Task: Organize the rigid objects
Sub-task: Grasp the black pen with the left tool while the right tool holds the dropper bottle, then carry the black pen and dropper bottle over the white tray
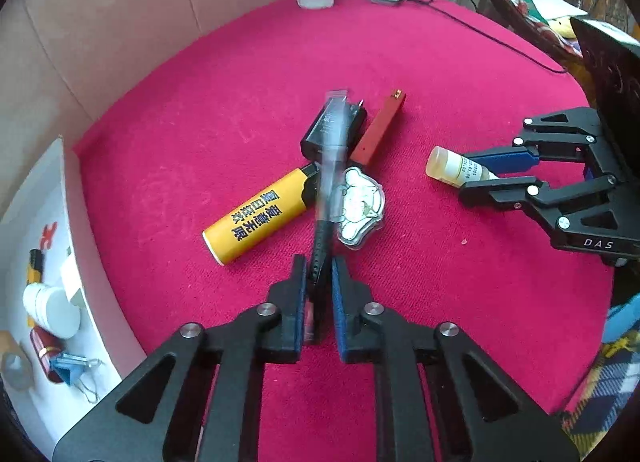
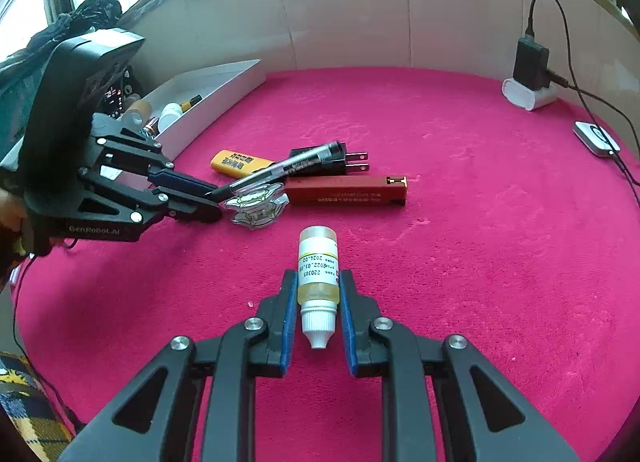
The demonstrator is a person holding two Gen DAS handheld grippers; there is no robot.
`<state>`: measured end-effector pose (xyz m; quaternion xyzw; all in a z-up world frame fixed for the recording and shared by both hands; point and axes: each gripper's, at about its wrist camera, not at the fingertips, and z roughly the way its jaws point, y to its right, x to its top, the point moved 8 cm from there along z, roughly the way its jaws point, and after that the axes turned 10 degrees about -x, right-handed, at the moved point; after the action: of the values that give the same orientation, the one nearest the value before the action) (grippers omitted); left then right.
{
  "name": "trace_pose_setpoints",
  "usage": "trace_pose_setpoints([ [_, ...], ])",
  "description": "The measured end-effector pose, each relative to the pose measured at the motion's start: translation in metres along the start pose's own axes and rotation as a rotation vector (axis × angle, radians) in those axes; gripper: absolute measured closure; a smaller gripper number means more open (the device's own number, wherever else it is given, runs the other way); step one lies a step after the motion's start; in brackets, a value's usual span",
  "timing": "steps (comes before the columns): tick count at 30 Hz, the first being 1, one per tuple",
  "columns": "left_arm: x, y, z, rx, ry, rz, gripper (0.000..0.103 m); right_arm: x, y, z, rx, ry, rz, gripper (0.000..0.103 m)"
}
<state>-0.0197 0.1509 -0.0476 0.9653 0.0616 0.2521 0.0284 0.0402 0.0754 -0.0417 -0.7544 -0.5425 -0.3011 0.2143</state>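
Note:
My left gripper (image 1: 319, 268) is shut on a black pen (image 1: 326, 198), held above the pile; it also shows in the right wrist view (image 2: 288, 166). Under it lie a yellow lighter (image 1: 256, 216), a clear cartoon badge (image 1: 358, 208), a black plug adapter (image 1: 334, 126) and a red stick (image 1: 378, 126). My right gripper (image 2: 318, 282) is shut on a small yellow liquid bottle (image 2: 318, 262), its white cap pointing back at the camera. The right gripper also shows in the left wrist view (image 1: 476, 178).
A white tray (image 1: 76, 230) at the left table edge holds a white jar, a binder clip and other small items; it also shows in the right wrist view (image 2: 224, 90). A charger on a white dock (image 2: 530, 74) and a cabled silver device (image 2: 596, 138) sit at the back.

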Motion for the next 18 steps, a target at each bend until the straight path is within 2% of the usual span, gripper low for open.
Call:
trace_pose_setpoints([
  [4, -0.007, 0.011, -0.014, 0.008, 0.127, -0.056, 0.093, 0.001, 0.003, -0.003, -0.022, 0.014, 0.046, 0.085],
  [12, -0.005, 0.003, -0.082, -0.016, 0.391, -0.214, 0.093, 0.016, 0.006, -0.038, -0.008, 0.095, 0.118, 0.085],
  [18, -0.004, -0.009, -0.112, 0.041, 0.480, -0.254, 0.093, 0.045, -0.012, -0.074, -0.006, 0.209, 0.092, 0.085],
])
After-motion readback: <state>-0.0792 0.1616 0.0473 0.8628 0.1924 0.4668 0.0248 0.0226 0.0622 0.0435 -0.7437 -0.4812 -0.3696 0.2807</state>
